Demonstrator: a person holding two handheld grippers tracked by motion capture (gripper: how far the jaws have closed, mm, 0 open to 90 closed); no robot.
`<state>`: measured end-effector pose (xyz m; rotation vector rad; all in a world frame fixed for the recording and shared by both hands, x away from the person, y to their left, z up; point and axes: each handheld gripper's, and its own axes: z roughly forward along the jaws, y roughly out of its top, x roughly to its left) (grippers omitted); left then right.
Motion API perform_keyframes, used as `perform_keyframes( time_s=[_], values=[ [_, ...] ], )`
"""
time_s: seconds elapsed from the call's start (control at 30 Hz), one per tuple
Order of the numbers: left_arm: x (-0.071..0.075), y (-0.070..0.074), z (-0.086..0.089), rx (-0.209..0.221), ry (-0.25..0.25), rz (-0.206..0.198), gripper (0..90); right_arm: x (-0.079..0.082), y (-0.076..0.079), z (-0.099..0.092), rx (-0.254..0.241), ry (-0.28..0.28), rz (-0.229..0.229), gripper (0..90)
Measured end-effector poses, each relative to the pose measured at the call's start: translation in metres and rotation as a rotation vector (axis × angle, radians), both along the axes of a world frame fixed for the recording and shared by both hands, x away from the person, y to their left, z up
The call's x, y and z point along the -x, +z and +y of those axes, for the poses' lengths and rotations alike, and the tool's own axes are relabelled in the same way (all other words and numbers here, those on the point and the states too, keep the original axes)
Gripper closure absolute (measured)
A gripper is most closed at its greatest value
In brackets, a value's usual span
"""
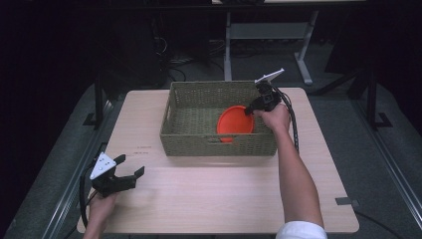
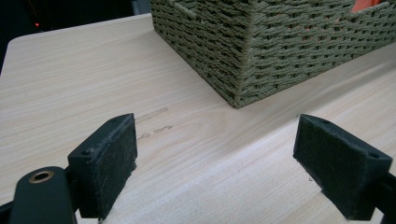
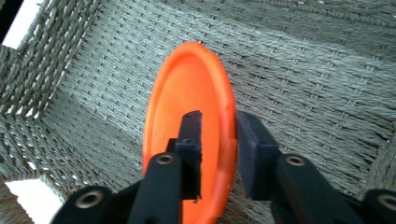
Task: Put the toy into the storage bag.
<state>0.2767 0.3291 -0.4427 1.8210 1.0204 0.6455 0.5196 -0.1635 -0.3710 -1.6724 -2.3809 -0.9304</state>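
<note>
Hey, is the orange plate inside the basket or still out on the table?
Inside: the orange plate sits tilted within the woven basket, its rim between the right gripper's fingers.

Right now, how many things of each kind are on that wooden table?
Green woven basket: 1
Round orange plastic plate, inside the basket: 1
Black two-jaw hand-held grippers: 2, left and right
Total: 4

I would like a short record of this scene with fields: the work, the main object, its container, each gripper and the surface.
work: placing a plate into a basket
main object: orange plate, tilted on its edge inside the basket
container: green woven basket, on the table
right gripper: jaws on either side of the plate's rim; grip unclear
left gripper: open, holds nothing, low over the table
surface: light wooden table
</note>
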Motion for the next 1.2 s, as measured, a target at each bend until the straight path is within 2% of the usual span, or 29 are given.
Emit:
perform_keyframes(
  time_s=[0.2,0.3,0.4,0.47,0.57,0.87,1.03,1.07,1.2],
  values=[
    [0.0,0.0,-0.001,-0.001,0.002,-0.003,12.9,0.002,-0.001,-0.002,-0.001,-0.004,-0.001,62.2],
    [0.001,0.0,0.0,-0.003,0.003,0.0,12.9,0.002,-0.003,-0.005,0.019,-0.024,0.004,58.2],
    [0.001,0.001,0.0,0.001,0.005,-0.001,12.9,0.003,-0.004,-0.009,0.021,-0.031,0.009,57.7],
    [0.001,0.0,0.0,-0.007,0.003,0.002,12.9,0.005,0.002,-0.015,-0.032,-0.033,-0.015,57.1],
    [0.001,0.001,0.0,0.003,0.005,0.002,12.9,0.007,0.006,-0.017,-0.061,-0.025,-0.03,54.8],
    [0.002,0.001,-0.001,-0.009,0.001,0.0,12.9,0.019,0.021,-0.023,-0.156,0.018,-0.064,44.8],
    [0.002,0.001,-0.001,-0.012,0.002,-0.001,12.9,0.025,0.027,-0.026,-0.188,0.037,-0.079,41.3],
    [0.002,0.001,-0.001,-0.013,0.001,0.0,12.9,0.027,0.028,-0.029,-0.208,0.042,-0.084,39.4],
    [0.002,0.001,-0.001,-0.014,-0.003,-0.002,12.9,0.031,0.029,-0.032,-0.222,0.042,-0.082,37.0]
  ],
)
